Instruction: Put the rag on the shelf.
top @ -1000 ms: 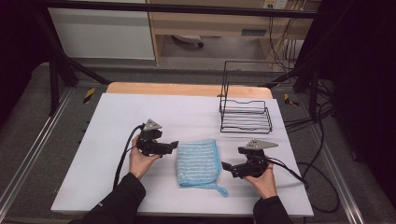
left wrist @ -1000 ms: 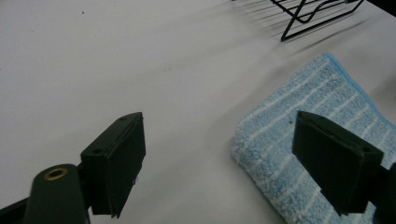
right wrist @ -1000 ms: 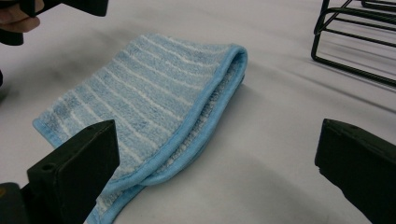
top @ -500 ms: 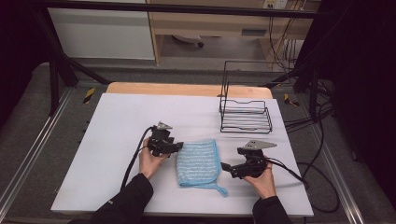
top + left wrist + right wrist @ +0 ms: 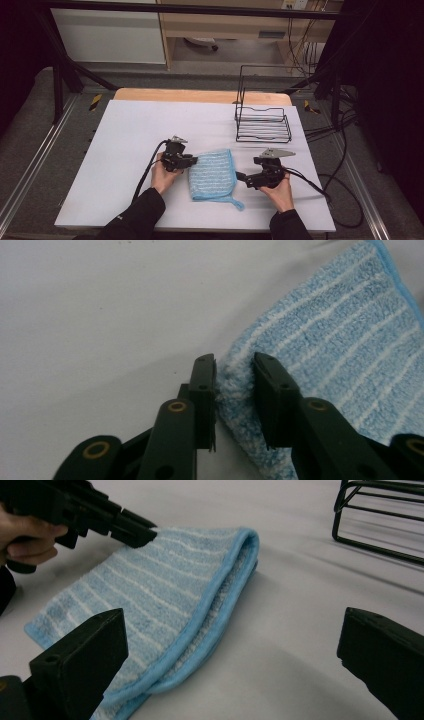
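Black and two-jawed, the left gripper has just been closing its jaws on the near-left corner of the folded light-blue terry cloth with white stripes; in the left gripper view the pile bulges between the two pads, so the corner looks pinched. Taking the cloth at a corner rather than mid-panel probably lets one layer be lifted or drawn out without bunching the rest.

The right gripper waits just to the right of the cloth, jaws spread wide and holding nothing. In the right gripper view its jaws frame the cloth's bound blue edge, seemingly lined up to take that side.

The cloth lies flat on the white tabletop, near the front and slightly right of centre, folded double, its small blue hanging loop trailing toward the near edge.

Farther back on the right stands a black wire rack with a tall back frame. It holds nothing, and it sits well apart from the cloth.
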Available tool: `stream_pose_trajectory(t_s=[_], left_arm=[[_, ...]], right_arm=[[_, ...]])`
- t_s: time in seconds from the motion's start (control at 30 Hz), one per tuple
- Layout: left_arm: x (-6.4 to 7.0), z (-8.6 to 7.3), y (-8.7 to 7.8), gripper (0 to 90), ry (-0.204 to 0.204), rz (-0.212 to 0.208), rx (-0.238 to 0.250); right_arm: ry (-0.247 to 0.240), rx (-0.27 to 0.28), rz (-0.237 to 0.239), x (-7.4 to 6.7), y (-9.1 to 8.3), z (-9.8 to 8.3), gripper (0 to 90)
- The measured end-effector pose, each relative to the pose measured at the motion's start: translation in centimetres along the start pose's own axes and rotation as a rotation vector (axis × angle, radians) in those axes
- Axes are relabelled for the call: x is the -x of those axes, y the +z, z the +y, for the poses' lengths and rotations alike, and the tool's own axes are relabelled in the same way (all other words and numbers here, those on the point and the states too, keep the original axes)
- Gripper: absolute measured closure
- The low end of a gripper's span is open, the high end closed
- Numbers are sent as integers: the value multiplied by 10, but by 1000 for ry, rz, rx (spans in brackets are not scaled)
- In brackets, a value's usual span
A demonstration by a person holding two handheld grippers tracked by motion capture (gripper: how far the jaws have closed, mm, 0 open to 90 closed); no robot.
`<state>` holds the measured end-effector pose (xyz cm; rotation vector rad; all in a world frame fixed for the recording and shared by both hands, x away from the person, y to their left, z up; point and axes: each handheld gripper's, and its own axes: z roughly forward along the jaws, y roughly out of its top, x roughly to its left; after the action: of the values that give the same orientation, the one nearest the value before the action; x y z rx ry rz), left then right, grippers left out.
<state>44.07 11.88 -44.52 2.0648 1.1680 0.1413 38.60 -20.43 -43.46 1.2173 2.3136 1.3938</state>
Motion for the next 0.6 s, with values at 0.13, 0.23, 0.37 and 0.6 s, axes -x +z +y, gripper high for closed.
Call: stream_pose_trajectory(t_s=[0.13, 0.23, 0.37, 0.6], left_arm=[[1, 0, 1, 733, 6, 2, -2], [2, 0, 2, 740, -3, -1, 0], [2, 0, 2, 746, -2, -3, 0], [2, -1, 2, 749, 10, 0, 3]], right_arm=[[25, 22, 5, 4, 5, 9, 5], [2, 19, -6, 4, 12, 17, 5], [-1, 7, 2, 5, 26, 27, 15], [34, -28, 12, 10, 56, 39, 178]])
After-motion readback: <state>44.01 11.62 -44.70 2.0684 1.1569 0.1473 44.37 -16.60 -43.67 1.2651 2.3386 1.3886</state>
